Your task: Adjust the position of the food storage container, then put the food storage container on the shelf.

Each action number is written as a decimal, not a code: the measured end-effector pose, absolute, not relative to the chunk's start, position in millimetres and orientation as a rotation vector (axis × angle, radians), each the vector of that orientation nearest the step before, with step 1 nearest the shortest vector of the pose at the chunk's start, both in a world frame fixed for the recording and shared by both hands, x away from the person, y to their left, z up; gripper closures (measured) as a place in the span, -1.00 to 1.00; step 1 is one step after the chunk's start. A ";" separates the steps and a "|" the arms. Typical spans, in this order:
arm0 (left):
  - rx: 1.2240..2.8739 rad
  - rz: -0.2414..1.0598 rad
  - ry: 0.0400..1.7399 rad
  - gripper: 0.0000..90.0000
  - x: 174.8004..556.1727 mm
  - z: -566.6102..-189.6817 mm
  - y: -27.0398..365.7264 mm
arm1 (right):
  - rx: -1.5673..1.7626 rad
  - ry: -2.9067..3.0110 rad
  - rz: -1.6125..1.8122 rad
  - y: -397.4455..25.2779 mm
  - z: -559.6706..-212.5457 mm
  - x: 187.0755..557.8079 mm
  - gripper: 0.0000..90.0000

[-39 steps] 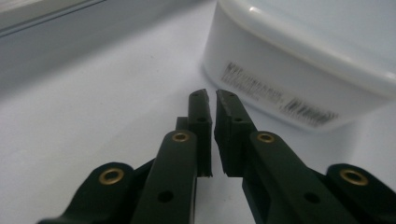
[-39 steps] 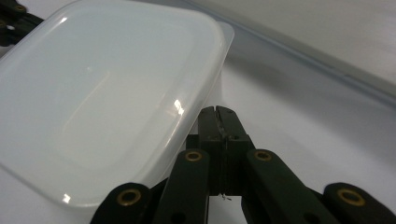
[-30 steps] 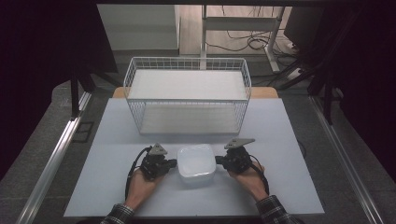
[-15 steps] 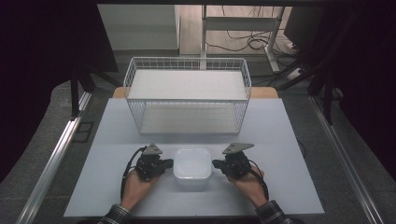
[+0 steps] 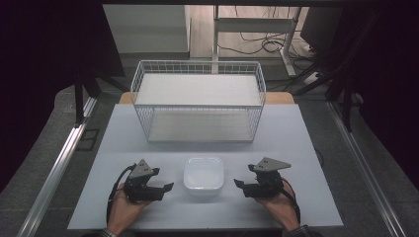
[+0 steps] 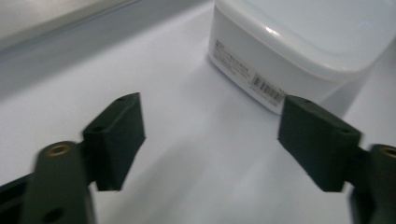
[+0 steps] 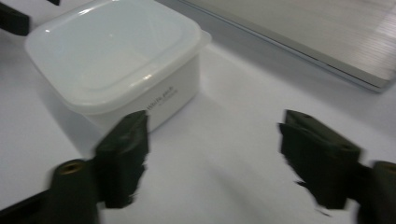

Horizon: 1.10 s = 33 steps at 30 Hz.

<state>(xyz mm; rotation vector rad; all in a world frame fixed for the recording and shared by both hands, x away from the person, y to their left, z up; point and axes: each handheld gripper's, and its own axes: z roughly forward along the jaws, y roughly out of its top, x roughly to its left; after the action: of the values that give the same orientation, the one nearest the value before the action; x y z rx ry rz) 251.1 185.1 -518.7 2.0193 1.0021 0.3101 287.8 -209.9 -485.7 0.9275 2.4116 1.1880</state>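
A white lidded plastic container (image 5: 203, 177) rests on the table (image 5: 296, 138) near its front edge, between the two hands. My left gripper (image 5: 167, 188) stands open a short way to its left, clear of it. In the left gripper view the container (image 6: 299, 46) lies beyond the spread jaws, and the gripper (image 6: 210, 140) holds nothing. My right gripper (image 5: 238, 184) stands open just right of the container, apart from it. In the right gripper view the container (image 7: 116, 60) lies ahead on the left, past the open gripper (image 7: 215, 154).
A white wire basket (image 5: 197, 101) with a pale floor stands across the back half of the table. Its base edge (image 7: 299, 42) shows in the right gripper view. Dark floor, metal rails and cables lie around the table.
Both grippers have let go of the container and drawn outward and back toward the front edge. The container has shifted slightly nearer the front edge.
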 end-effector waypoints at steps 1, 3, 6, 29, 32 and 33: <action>2.019 0.310 1.002 -0.59 251.1 -518.7 185.1 | 0.931 2.406 1.189 -211.7 -486.1 287.0 -0.63; 2.001 0.286 1.000 -0.65 246.4 -520.2 189.7 | 0.940 2.399 1.184 -216.1 -487.8 285.1 -0.79; 1.967 0.272 0.987 -0.76 238.1 -521.9 196.8 | 0.938 2.387 1.141 -221.0 -490.9 280.8 -0.90; 2.002 0.289 0.989 -0.95 241.2 -529.7 195.3 | 0.936 2.393 1.120 -227.0 -499.6 281.9 -0.98; 1.980 0.297 1.005 -0.96 242.8 -527.0 194.5 | 0.935 2.396 1.145 -224.5 -498.3 282.6 -0.98; 1.980 0.297 1.005 -0.96 242.8 -527.0 194.5 | 0.935 2.396 1.145 -224.5 -498.3 282.6 -0.98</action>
<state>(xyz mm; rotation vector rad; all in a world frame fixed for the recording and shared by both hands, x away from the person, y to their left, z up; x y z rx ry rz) 242.8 194.5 -527.0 1.9801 1.0046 0.2973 282.6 -224.5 -498.3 0.9347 2.3963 1.1446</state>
